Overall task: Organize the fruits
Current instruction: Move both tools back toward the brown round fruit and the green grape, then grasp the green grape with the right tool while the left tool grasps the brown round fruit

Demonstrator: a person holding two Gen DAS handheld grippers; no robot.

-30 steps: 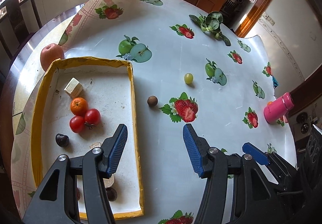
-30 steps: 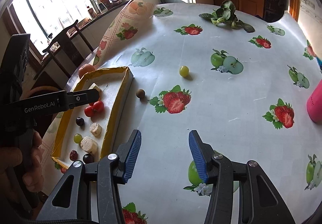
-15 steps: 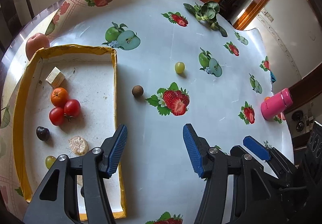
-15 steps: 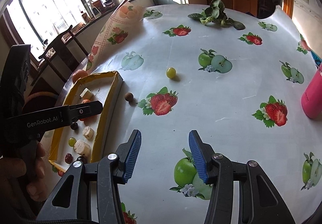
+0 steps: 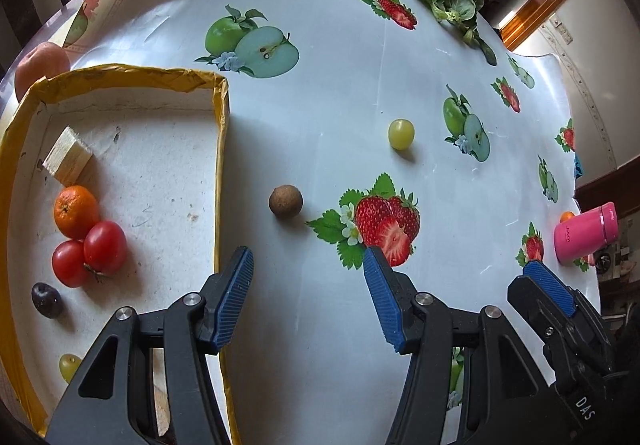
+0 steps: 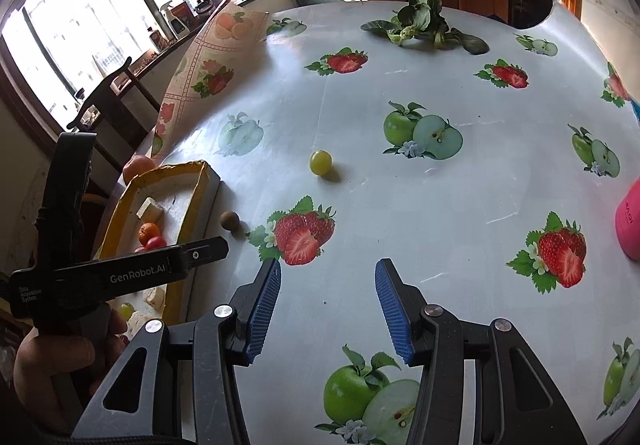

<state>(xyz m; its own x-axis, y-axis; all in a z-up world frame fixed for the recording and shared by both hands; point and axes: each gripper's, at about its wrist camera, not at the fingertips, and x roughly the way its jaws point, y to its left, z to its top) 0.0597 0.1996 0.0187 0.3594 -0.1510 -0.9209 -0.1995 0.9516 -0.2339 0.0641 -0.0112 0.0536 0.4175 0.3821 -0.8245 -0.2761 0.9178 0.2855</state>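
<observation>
Both hand-held grippers, left and right, gape empty; small round brown fruit at 12 o'clock of the left could roll off the counter if nudged.

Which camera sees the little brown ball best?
The left wrist view: the brown ball sits big and whole just beyond the tray. In the right wrist view it looks small, near the left edge.

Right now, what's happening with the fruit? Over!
Left gripper open, empty. Right gripper open, empty. Brown fruit and green grape loose outside the tray. Nothing blocking them.
</observation>
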